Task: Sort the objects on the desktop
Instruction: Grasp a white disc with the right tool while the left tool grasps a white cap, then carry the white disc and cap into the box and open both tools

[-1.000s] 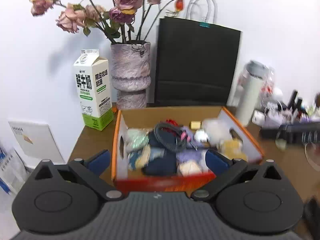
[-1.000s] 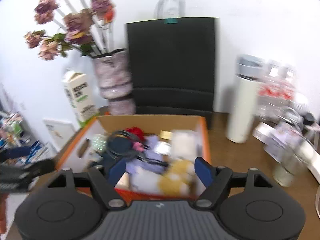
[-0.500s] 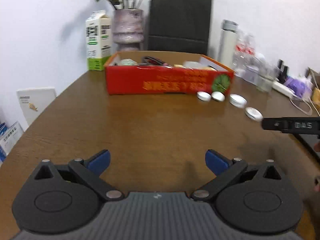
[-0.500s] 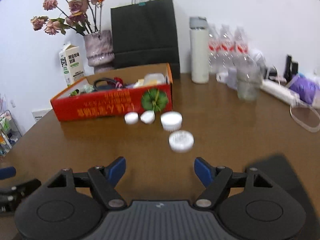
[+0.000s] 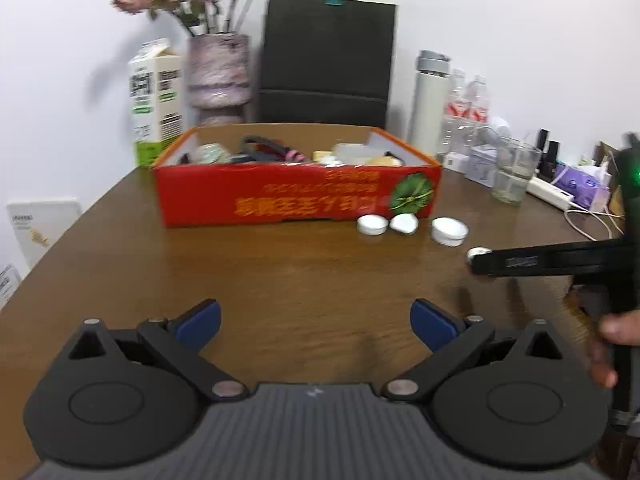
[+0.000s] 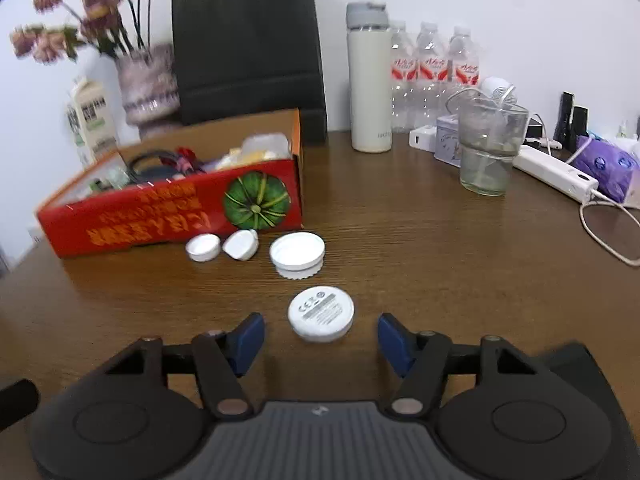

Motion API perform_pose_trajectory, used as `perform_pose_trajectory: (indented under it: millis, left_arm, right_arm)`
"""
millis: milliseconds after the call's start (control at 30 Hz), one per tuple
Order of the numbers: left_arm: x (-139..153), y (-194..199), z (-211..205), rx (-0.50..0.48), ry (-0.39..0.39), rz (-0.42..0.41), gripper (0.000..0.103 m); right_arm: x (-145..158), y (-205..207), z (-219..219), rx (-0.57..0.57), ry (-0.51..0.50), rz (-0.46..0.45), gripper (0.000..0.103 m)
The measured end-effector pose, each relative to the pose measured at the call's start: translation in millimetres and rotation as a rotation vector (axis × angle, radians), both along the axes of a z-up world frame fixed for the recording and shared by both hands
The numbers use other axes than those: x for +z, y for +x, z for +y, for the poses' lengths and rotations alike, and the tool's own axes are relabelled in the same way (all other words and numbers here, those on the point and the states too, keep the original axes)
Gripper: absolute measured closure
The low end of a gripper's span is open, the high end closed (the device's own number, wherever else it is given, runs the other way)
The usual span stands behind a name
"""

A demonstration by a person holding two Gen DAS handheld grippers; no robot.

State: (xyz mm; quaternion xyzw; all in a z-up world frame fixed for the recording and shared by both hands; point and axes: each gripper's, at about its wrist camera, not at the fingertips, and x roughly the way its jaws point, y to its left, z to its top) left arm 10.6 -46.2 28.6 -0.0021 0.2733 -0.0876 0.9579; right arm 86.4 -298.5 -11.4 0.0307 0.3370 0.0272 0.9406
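A red cardboard box (image 5: 296,196) (image 6: 172,212) full of small items stands on the brown table. Several white round pieces lie in front of it: a small cap (image 6: 203,247), a tilted cap (image 6: 241,244), a ribbed lid (image 6: 297,254) and a flat white disc with printed marks (image 6: 321,313). My right gripper (image 6: 321,336) is open, its blue pads either side of the disc, just short of it. My left gripper (image 5: 315,322) is open and empty over bare table. The right gripper shows in the left wrist view (image 5: 560,260), hiding most of the disc.
Behind the box stand a milk carton (image 5: 156,100), a vase of dried flowers (image 5: 219,76) and a black paper bag (image 5: 326,60). At right are a white flask (image 6: 369,80), water bottles (image 6: 434,76), a glass (image 6: 490,148), a power strip (image 6: 554,172) and a cable (image 6: 608,232).
Both grippers pulled back from above the box to low over the table. The right one has since moved forward to the white disc. Both stayed open.
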Motion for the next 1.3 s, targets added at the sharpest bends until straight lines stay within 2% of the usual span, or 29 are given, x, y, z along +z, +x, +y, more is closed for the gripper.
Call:
perform_pose_trajectory:
  millis: [133, 167, 233, 333, 467, 633, 733, 833, 933, 1067, 1133, 1200, 1300]
  left_arm:
    - [7, 21, -19, -0.057, 0.040, -0.039, 0.000]
    - [9, 29, -23, -0.074, 0.045, -0.055, 0.001]
    - [14, 51, -30, -0.095, 0.042, -0.072, 0.003]
    - [13, 85, -42, -0.092, 0.035, -0.058, 0.015]
    - [-4, 126, -54, -0.108, -0.026, 0.022, 0.032]
    - [-22, 157, -64, -0.038, -0.072, 0.095, 0.039]
    - [-27, 160, -71, -0.024, -0.049, 0.101, 0.046]
    - [-26, 160, -69, -0.017, -0.066, 0.094, 0.065]
    - [-27, 161, -66, -0.017, -0.091, 0.105, 0.075]
    - [-27, 158, -66, -0.030, -0.122, 0.106, 0.076]
    - [-26, 151, -67, -0.034, -0.101, 0.104, 0.076]
    - [-22, 136, -66, -0.041, -0.088, 0.090, 0.076]
    - [-10, 103, -52, -0.042, -0.123, 0.062, 0.076]
  right_arm:
    - [-5, 16, 9, 0.020, -0.063, 0.011, 0.055]
    - [-5, 17, 9, 0.027, -0.070, 0.005, 0.065]
    - [-4, 20, 7, 0.039, -0.055, 0.004, 0.065]
    - [-5, 19, -1, 0.031, -0.025, -0.022, 0.065]
    - [-4, 12, -10, 0.015, 0.046, -0.047, 0.065]
    - [-1, 2, -4, 0.028, 0.027, -0.081, 0.065]
    - [1, 0, -2, 0.037, 0.031, -0.090, 0.065]
    - [0, -1, 5, 0.059, -0.001, -0.079, 0.065]
    - [0, -3, 11, 0.086, -0.009, -0.086, 0.065]
    - [0, -5, 13, 0.095, -0.004, -0.088, 0.065]
    - [-1, -6, 12, 0.093, 0.003, -0.085, 0.065]
    - [-2, -7, 11, 0.089, 0.007, -0.079, 0.065]
    - [-2, -11, 9, 0.087, 0.021, -0.089, 0.065]
